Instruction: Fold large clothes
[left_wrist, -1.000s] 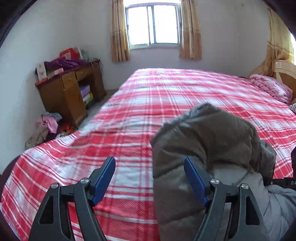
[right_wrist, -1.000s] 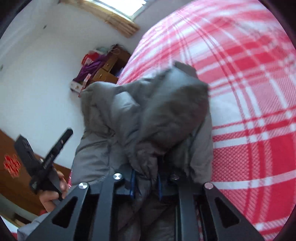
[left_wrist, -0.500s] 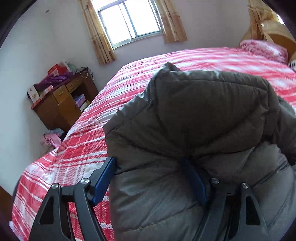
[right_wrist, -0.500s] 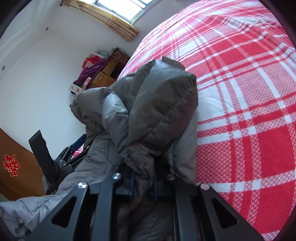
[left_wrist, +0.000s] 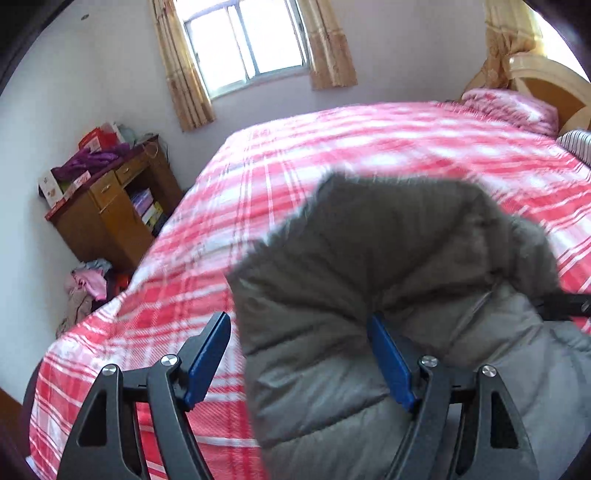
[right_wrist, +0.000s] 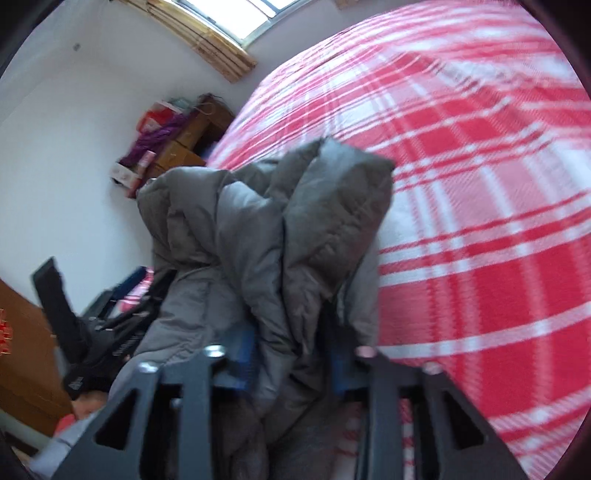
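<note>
A grey padded jacket (left_wrist: 388, 280) is bunched up over the near edge of the red plaid bed (left_wrist: 332, 155). My left gripper (left_wrist: 299, 365) is open; the jacket's edge lies between its blue pads, against the right pad (left_wrist: 391, 369). In the right wrist view my right gripper (right_wrist: 291, 354) is shut on a fold of the jacket (right_wrist: 280, 229), and the left gripper (right_wrist: 110, 325) shows at the far left beside the jacket.
A wooden cabinet (left_wrist: 107, 206) with boxes and purple cloth on top stands left of the bed, clothes heaped on the floor (left_wrist: 85, 288) by it. A window with curtains (left_wrist: 243, 48) is behind. Pillows (left_wrist: 513, 110) and headboard lie at far right.
The jacket has dropped back from filling the left wrist view, and its edge now sits between the open left pads. The right gripper stays shut on the jacket and has shifted slightly.
</note>
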